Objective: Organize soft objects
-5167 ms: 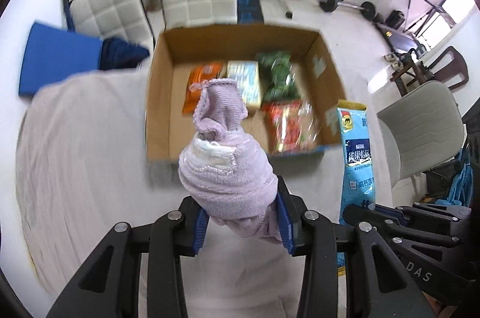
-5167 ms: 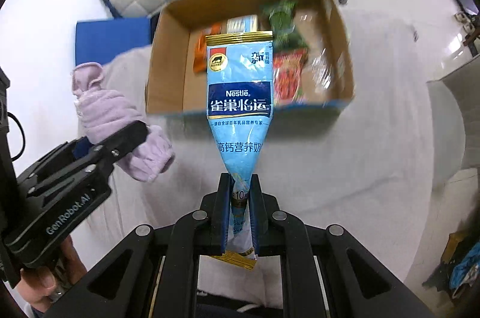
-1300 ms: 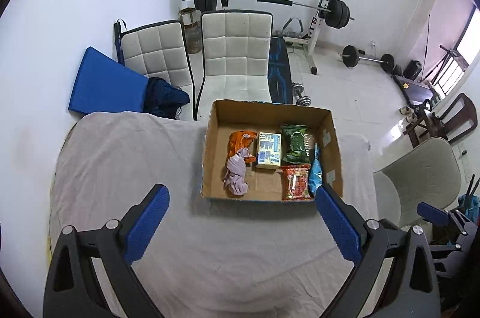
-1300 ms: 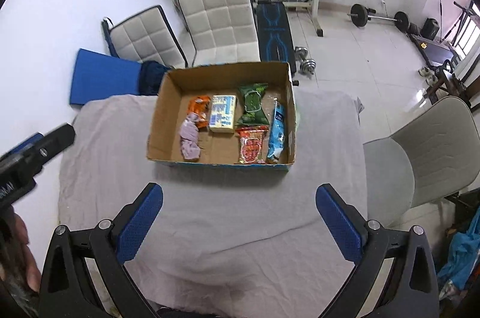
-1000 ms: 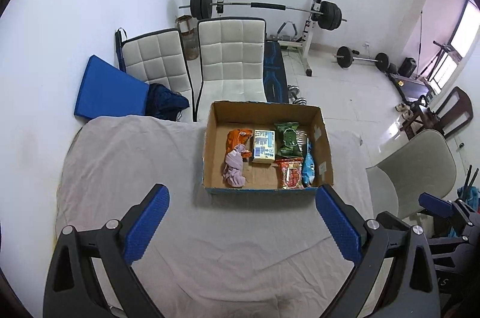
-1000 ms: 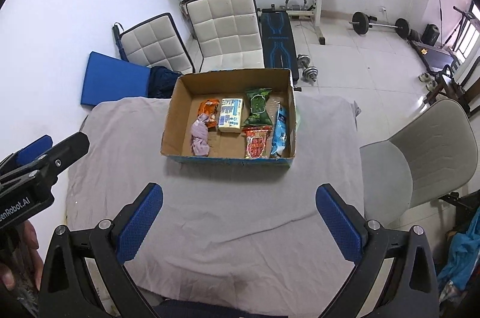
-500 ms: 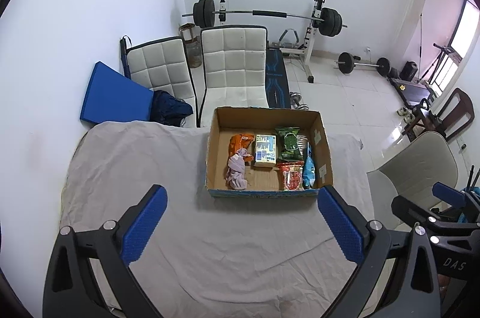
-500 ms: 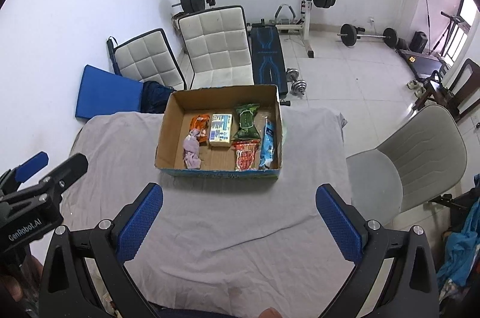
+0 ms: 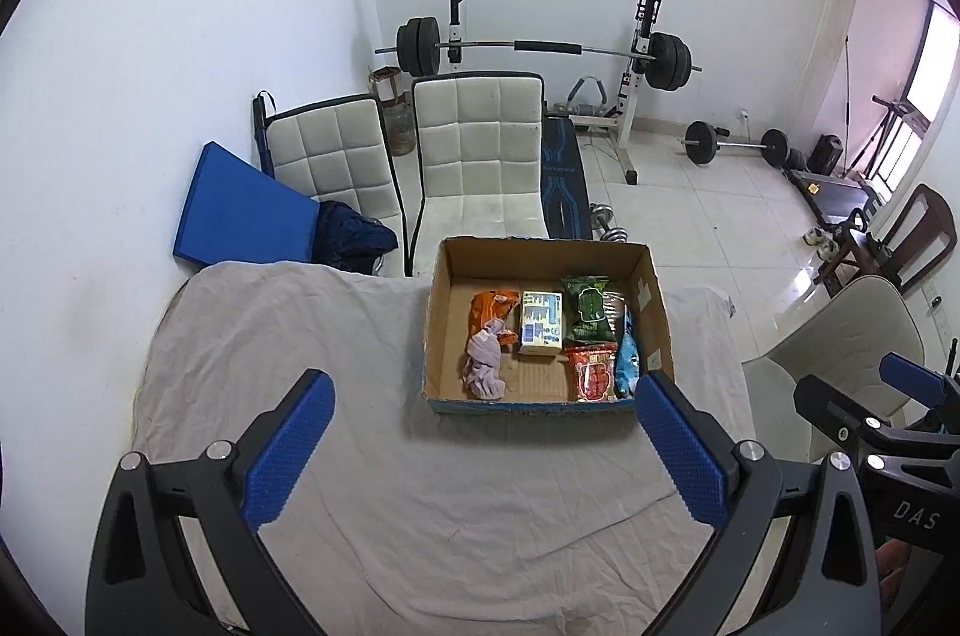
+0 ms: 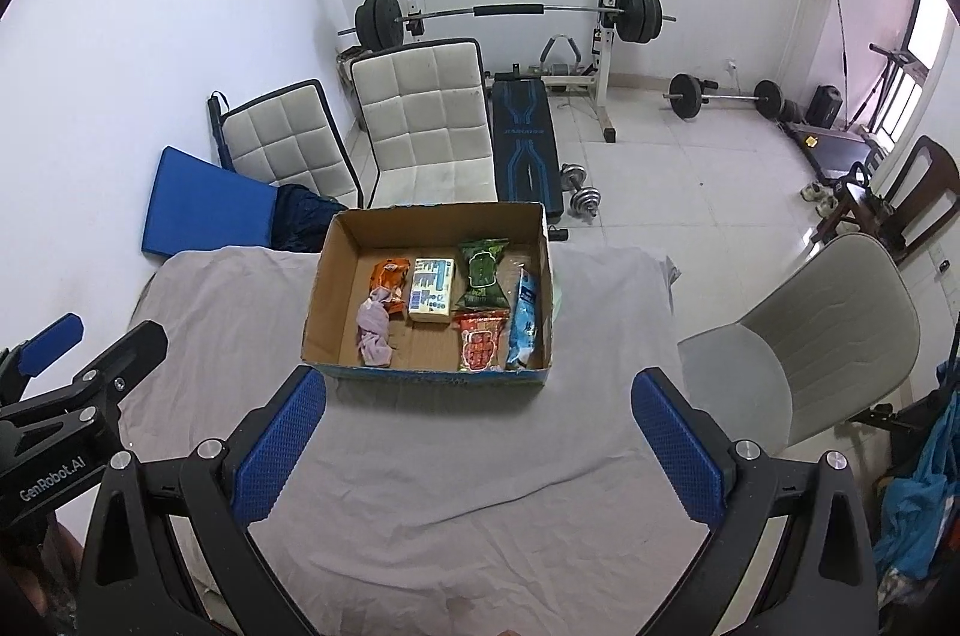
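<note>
An open cardboard box [image 9: 429, 336] [image 10: 317, 300] stands on the cloth-covered table [image 9: 288, 336] [image 10: 456, 456]. Inside lie a lilac sock [image 9: 483, 366] [image 10: 373, 329], an orange packet [image 9: 491, 305], a pale tissue pack [image 9: 541, 323], a green bag [image 9: 587, 315], a red packet [image 9: 593, 372] and a blue Nestle pouch [image 9: 626, 357] [image 10: 523, 323]. My left gripper [image 9: 480, 450] is open and empty, held high and back from the box. My right gripper [image 10: 474, 450] is open and empty too.
Two white padded chairs [image 9: 480, 156] and a blue mat [image 9: 240, 216] stand behind the table. A grey chair [image 10: 810, 336] is at the right. A weight bench and barbell [image 10: 510, 12] are at the far wall.
Five seconds ago my left gripper held the sock and my right the blue pouch; both now lie in the box. Both grippers have opened and drawn up and back.
</note>
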Available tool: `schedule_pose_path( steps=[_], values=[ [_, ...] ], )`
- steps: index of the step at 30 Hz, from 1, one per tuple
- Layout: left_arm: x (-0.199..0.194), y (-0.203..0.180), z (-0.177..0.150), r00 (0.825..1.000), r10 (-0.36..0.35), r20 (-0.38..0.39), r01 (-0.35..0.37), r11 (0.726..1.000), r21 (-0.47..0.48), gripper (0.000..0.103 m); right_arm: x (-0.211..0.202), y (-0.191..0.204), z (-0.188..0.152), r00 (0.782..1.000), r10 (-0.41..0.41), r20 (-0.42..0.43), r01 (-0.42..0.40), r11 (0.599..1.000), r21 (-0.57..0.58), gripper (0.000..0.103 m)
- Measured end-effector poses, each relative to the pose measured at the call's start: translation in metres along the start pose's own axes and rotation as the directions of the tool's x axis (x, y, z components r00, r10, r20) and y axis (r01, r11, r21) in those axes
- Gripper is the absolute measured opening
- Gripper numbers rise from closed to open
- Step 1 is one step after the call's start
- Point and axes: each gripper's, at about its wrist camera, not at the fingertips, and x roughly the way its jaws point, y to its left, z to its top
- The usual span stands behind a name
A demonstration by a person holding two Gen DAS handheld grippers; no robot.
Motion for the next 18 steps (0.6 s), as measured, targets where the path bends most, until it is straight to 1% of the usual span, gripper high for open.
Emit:
schedule_pose_path(
  steps=[8,13,18],
  values=[
    [-0.0018,0.0013,-0.0006,1.000,0.001,0.001,-0.001,1.000,-0.001,0.103,-0.0052,-0.0010,-0.0002,0.999,-0.026,0.020,0.026,1.000,-0.003,0.103],
    [-0.0029,0.0012,-0.0015,1.000,0.005,-0.002,-0.005,1.000,-0.006,0.103,-0.0087,0.0000,0.0005,0.997,-0.060,0.045,0.060,0.998,-0.008,0.103],
    [-0.0037,0.0012,-0.0023,1.000,0.007,-0.001,-0.007,1.000,-0.007,0.103,-0.0081,0.0026,-0.0002,0.997,-0.064,0.049,0.065,0.998,-0.014,0.103]
  ],
)
